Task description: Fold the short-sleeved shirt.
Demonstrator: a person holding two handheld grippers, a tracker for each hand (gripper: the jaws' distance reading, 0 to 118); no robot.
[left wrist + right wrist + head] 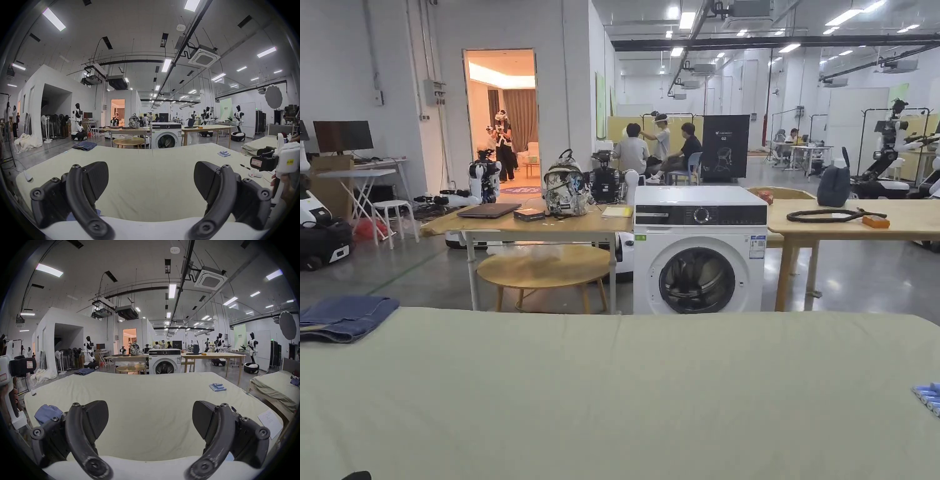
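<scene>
A crumpled light-blue garment (47, 413), seemingly the shirt, lies near the left front corner of the cream-covered table (146, 394). A sliver of the blue cloth (98, 211) peeks out behind my left jaw. My left gripper (151, 175) hovers above the table's near edge, open, with nothing between its jaws. My right gripper (150, 415) is likewise open and empty, level with it to the right. Each gripper also appears in the other's view, held in a hand: the right gripper (263, 160) and the left gripper (22, 366).
Folded jeans (344, 317) rest on the far left corner. A row of blue batteries (217, 387) lies at the right, with a pen (245, 166) and a sheet of paper (269, 421) nearer. A washing machine (699, 250) and wooden tables stand beyond.
</scene>
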